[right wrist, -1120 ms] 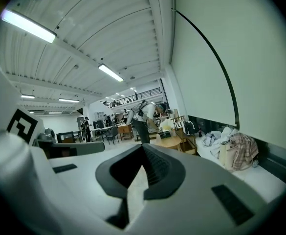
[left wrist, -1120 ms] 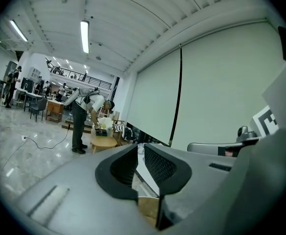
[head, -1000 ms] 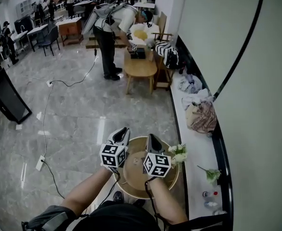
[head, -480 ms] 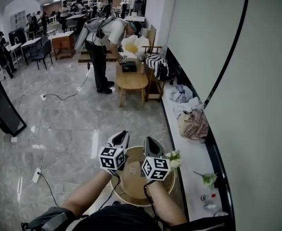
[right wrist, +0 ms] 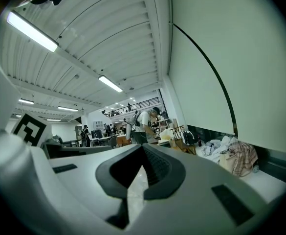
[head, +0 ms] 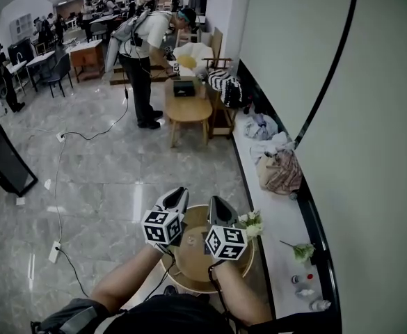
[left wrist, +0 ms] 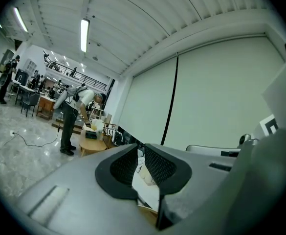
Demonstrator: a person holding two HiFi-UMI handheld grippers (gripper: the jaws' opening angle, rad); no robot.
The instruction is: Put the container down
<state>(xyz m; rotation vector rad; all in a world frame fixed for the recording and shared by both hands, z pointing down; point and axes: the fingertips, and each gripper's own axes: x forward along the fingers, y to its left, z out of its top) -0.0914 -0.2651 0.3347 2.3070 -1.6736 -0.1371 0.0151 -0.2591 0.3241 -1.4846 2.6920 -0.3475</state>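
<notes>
The left gripper and right gripper both have their jaws together, empty, poised above the round wooden container lying beneath them.

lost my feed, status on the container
Jaws shut, nothing between, on left gripper and right gripper. Nothing held to set down. Both over round wooden table; white flowers beside it.
</notes>
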